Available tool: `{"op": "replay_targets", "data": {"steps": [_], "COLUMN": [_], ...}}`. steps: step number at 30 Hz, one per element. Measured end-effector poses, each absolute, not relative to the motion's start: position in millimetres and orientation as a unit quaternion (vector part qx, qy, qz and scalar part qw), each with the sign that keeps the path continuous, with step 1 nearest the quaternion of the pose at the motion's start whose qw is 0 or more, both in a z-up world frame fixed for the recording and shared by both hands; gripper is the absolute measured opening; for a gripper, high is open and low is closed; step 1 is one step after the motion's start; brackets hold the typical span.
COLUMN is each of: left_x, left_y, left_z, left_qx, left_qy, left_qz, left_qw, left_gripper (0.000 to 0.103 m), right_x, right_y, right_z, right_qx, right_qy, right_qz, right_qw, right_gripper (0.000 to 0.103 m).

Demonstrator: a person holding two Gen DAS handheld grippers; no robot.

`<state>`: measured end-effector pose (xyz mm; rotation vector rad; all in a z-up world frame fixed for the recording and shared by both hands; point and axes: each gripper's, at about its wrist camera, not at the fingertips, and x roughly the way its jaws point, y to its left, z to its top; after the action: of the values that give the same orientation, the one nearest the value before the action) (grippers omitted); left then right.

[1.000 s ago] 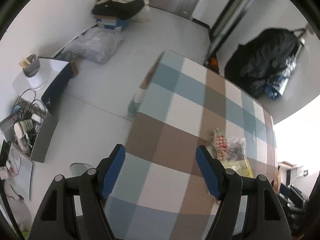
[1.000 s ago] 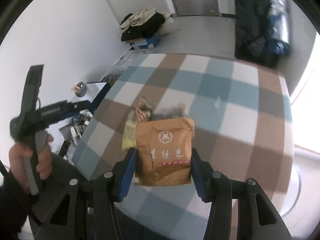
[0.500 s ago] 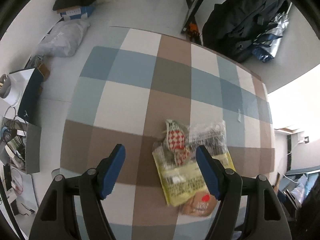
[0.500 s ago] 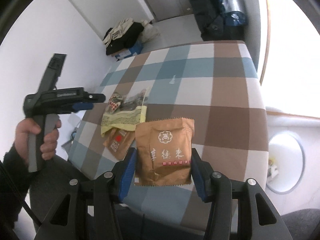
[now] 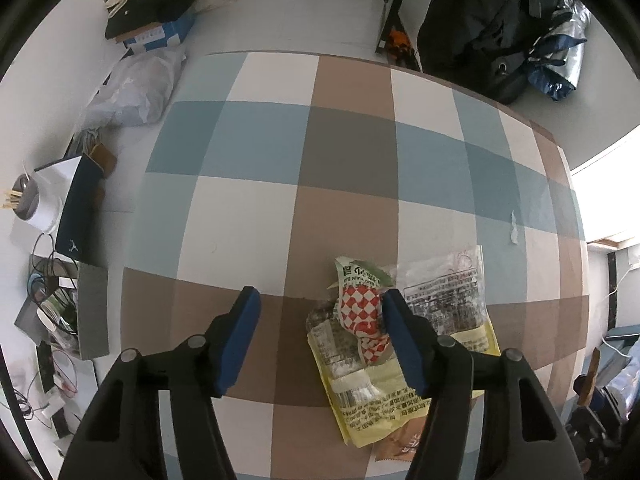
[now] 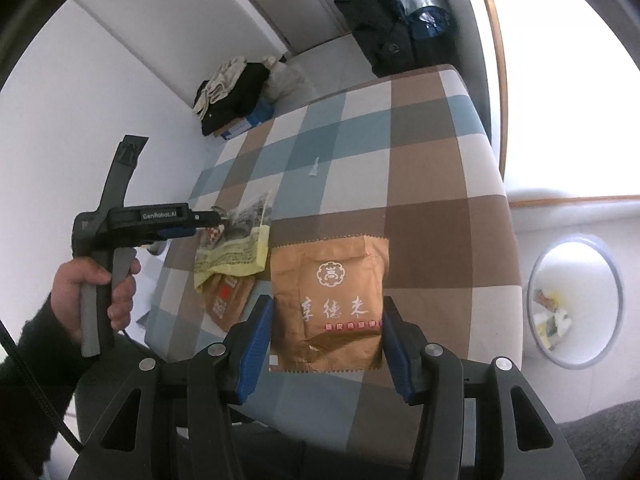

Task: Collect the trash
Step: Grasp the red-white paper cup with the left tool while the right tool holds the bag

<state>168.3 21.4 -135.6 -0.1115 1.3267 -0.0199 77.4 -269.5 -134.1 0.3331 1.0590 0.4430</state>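
The table (image 5: 248,208), covered with a cloth of blue, brown and white squares, carries a small heap of trash near its front edge. In the left wrist view, the left hand-held gripper (image 5: 320,340) hangs above this heap with its blue fingers spread wide and nothing between them. A crumpled wrapper with a red and white check pattern (image 5: 362,316) lies just beside the inner face of the right-side finger; whether it touches the finger I cannot tell. Under it lies a flat yellow plastic packet with printed text (image 5: 372,404), and a clear plastic bag with black print (image 5: 444,292) lies partly on the yellow packet. A corner of a small brown packet (image 5: 404,444) shows from under the yellow one. A small white scrap of paper (image 5: 513,229) lies alone, well apart from the heap.

In the right wrist view, the right hand-held gripper (image 6: 326,336) has its fingers spread on both sides of a large brown paper bag with white characters (image 6: 330,280). The bag fills the gap between the fingers, but whether they press on it is not clear. To the right, on the floor, stands a round white bin (image 6: 576,304) with some waste inside. The person's left hand (image 6: 96,288) holds the handle of the left hand-held gripper.
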Motion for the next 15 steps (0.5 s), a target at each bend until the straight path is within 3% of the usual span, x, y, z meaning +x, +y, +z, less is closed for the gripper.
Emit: {"op": "replay_targets", "data": {"steps": [5, 6, 15], "left_x": [170, 169, 163], "left_y": [14, 13, 2], "left_z": [-134, -134, -126], "left_qx": [-0.041, -0.037, -0.019], "left_qy": [0.616, 0.615, 0.601], "left_qz": [-0.019, -0.023, -0.029], "left_qw": [0.786, 0.787, 0.798], "left_gripper": [0.030, 0.021, 0.014], "right_x": [78, 78, 77], "right_y": [-271, -271, -269], "right_z": [-134, -135, -135], "right_qx": [0.161, 0.161, 0.156], "right_qy": [0.495, 0.495, 0.494], "right_qz": [0.211, 0.211, 0.211], "right_qw": [0.827, 0.827, 0.829], "right_gripper": [0.052, 0.052, 0.052]}}
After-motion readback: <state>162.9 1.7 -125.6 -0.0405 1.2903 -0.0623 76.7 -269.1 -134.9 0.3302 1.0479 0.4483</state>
